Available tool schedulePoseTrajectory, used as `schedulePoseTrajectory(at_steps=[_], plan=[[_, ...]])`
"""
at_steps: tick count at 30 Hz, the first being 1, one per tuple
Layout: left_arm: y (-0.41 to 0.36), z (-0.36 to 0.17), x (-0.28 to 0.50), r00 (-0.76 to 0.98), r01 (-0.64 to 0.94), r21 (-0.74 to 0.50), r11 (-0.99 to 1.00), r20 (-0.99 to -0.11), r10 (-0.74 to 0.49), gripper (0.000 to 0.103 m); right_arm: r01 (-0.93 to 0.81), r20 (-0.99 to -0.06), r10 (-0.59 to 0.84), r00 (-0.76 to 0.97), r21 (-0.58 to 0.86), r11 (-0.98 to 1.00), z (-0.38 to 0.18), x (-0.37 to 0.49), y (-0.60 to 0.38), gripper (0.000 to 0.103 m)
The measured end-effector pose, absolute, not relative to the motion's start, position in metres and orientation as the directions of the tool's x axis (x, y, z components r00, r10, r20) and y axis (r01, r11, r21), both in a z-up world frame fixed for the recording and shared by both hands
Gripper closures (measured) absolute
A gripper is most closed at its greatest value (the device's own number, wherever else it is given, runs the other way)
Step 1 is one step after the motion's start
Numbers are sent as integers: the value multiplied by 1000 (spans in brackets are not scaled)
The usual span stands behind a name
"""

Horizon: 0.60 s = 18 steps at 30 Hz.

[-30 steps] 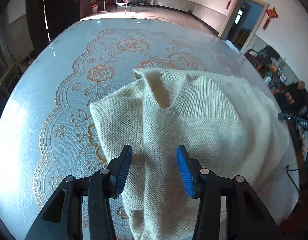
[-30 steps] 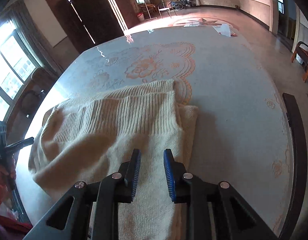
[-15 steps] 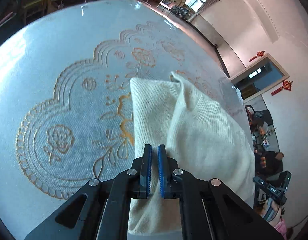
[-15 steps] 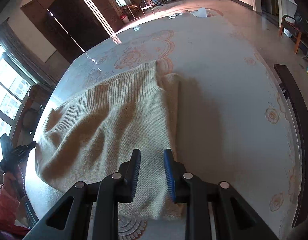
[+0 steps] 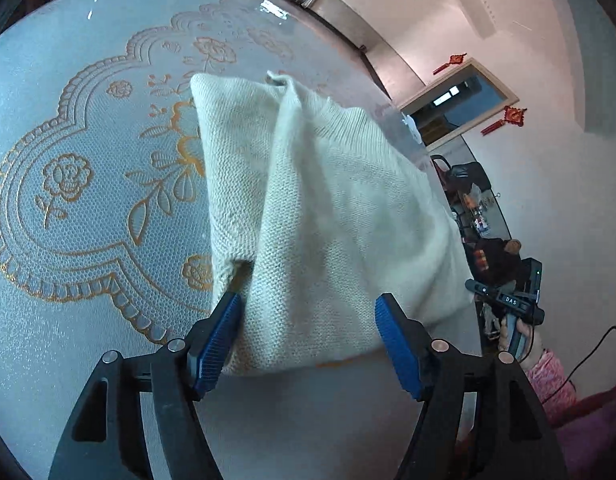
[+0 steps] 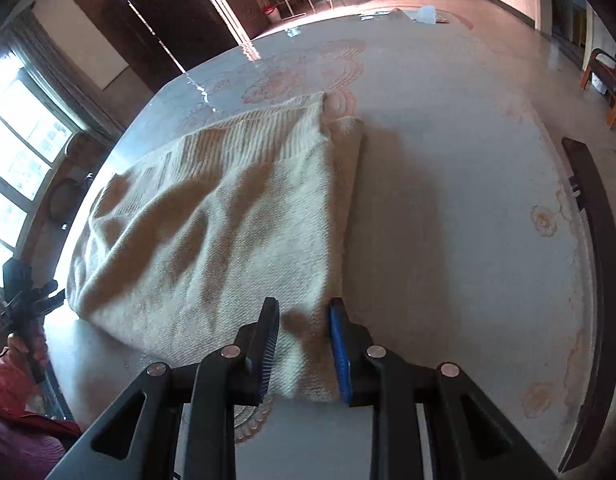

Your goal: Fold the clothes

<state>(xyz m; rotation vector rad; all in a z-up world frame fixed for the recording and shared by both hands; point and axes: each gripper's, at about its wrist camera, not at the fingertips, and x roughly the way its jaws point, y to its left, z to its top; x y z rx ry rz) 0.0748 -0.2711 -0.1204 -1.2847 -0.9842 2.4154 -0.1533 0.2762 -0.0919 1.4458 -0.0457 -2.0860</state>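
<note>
A cream knit sweater (image 5: 332, 208) lies folded on the round table, its ribbed hem (image 6: 259, 132) at the far side in the right wrist view. My left gripper (image 5: 308, 340) hangs over the sweater's near corner. Its jaws are opening, the fabric lies loose between them, and the blue pads (image 5: 396, 344) do not press it. My right gripper (image 6: 303, 344) is at the sweater's other near corner (image 6: 308, 360), with its pads narrowly apart and closed on the thick folded knit.
The table wears a pale cover with an orange flower pattern (image 5: 67, 184). A dark chair back (image 6: 596, 264) curves along its right edge. A hand in a pink sleeve (image 5: 548, 368) holds the other gripper beyond the table's rim. Bare cloth lies to the right of the sweater (image 6: 448, 200).
The left jaws were apart, shut on the sweater half a second ago, and now stand wide with the fabric let go. The sweater's near edge has come down nearer the table's front.
</note>
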Motion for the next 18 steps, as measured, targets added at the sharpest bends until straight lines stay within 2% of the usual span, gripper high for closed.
schedulePoseTrajectory(at_steps=[5,6,8,9,10,14,18], plan=[[-264,-116,71,-576,99,-617,-780,-675,461,32,482,-848,-485,-213,340,-807,-97,-147,267,77],[-262,-116,70,-574,93,-603,-793,-683,452,33,486,-845,-492,-211,346,-802,-97,-147,266,82],[-256,-110,75,-562,66,-549,-833,-711,424,42,494,-848,-487,-207,340,-801,-97,-150,262,96],[-254,-109,75,-554,54,-538,-841,-717,423,75,491,-856,-476,-204,331,-806,-96,-147,262,99],[-253,-107,76,-546,42,-528,-848,-723,423,94,481,-854,-480,-199,342,-807,-96,-144,263,99],[-251,-89,92,-561,-50,-562,-826,-668,489,94,431,-787,-586,-190,470,-770,-86,-141,277,100],[-253,-70,117,-631,-132,-570,-811,-582,512,94,435,-755,-630,-182,513,-740,-76,-138,280,100]])
